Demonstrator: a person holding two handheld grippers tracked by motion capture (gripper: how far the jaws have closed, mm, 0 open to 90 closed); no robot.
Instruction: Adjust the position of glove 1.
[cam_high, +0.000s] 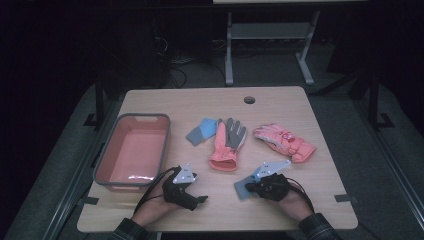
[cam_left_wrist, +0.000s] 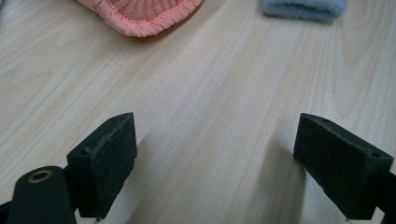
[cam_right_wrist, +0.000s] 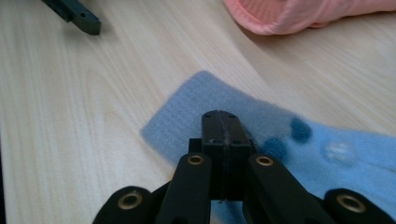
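Note:
My right gripper (cam_high: 250, 187) lies at the table's front, jaws shut, their tips resting over a light blue glove (cam_high: 241, 188) that lies flat. In the right gripper view the shut jaws (cam_right_wrist: 226, 126) sit on that blue glove (cam_right_wrist: 187, 116), with no fabric visibly pinched. My left gripper (cam_high: 198, 198) rests at the front left, open and apart from the gloves. Its wide-apart jaws (cam_left_wrist: 229, 158) stand over bare wood. A pink and grey glove (cam_high: 227, 145) lies mid-table, its cuff (cam_left_wrist: 140, 14) ahead of the left jaws. A second blue glove (cam_high: 202, 131) lies behind it.
A pink bin (cam_high: 100, 160) stands empty at the left side. A pink padded glove (cam_high: 285, 141) lies at the right. The table has a cable hole (cam_high: 249, 99) near its far edge. A pink cuff (cam_right_wrist: 289, 16) and the other gripper's jaw (cam_right_wrist: 77, 14) lie ahead.

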